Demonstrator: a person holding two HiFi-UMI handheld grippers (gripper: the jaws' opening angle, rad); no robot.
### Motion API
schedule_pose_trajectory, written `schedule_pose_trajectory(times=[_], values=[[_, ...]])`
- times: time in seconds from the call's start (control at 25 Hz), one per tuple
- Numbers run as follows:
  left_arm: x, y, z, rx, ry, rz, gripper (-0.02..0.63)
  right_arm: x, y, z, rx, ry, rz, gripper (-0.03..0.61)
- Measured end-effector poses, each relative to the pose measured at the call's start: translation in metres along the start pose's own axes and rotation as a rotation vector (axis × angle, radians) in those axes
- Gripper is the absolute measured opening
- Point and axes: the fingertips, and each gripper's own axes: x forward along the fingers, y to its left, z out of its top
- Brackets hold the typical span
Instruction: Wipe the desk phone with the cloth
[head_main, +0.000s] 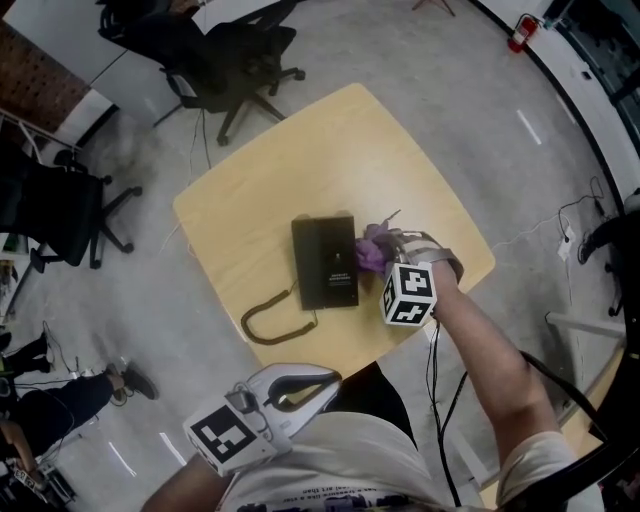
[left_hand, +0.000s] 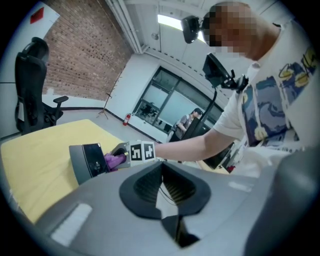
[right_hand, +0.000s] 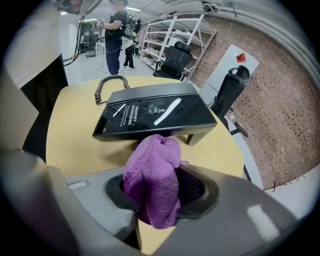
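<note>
A pale wooden desk (head_main: 300, 150) stands on a grey floor, seen from above, with black office chairs (head_main: 60, 215) on the floor off its left corner. A coiled cord (head_main: 265, 322) lies in a loop by the desk's near left edge and runs up to the phone. Your left gripper (head_main: 330, 380) hangs off the desk, just past its near edge and close to your body; its jaws are closed together with nothing between them. A flat black phone (head_main: 325, 262) sits around the middle of the desk, slightly toward the near edge, its face tilted up on a wedge base. A bunched purple cloth (head_main: 370, 252) touches the phone's right side. Your right gripper (head_main: 392, 248) is clenched on that cloth, which bulges out past the jaws, and your arm reaches in over the desk's near right edge.
</note>
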Motion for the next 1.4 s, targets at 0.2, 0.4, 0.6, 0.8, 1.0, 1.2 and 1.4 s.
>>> schedule_pose_trajectory(times=[0.2, 0.4, 0.6, 0.8, 1.0, 1.2, 1.4], values=[[-0.007, -0.002, -0.005, 0.006, 0.0, -0.013, 0.003, -0.002, 0.027, -0.002, -0.002, 0.036, 0.019, 0.152], [-0.014, -0.007, -0.01, 0.008, -0.001, -0.03, 0.003, -0.008, 0.048, -0.002, 0.017, 0.075, 0.012, 0.151], [-0.022, -0.012, -0.016, 0.026, -0.001, -0.055, 0.003, -0.018, 0.067, 0.0, 0.053, 0.119, -0.01, 0.152], [-0.035, -0.015, -0.026, 0.042, 0.002, -0.07, 0.003, -0.027, 0.097, 0.003, 0.094, 0.157, -0.002, 0.151], [-0.052, -0.017, -0.033, 0.053, -0.008, -0.075, 0.004, -0.039, 0.121, -0.002, 0.131, 0.209, -0.002, 0.152], [-0.068, -0.021, -0.043, 0.064, -0.011, -0.078, 0.003, -0.055, 0.134, 0.022, 0.171, 0.2, -0.024, 0.152], [-0.081, -0.025, -0.048, 0.071, -0.023, -0.077, 0.003, -0.047, 0.132, 0.056, 0.155, 0.155, -0.061, 0.152]])
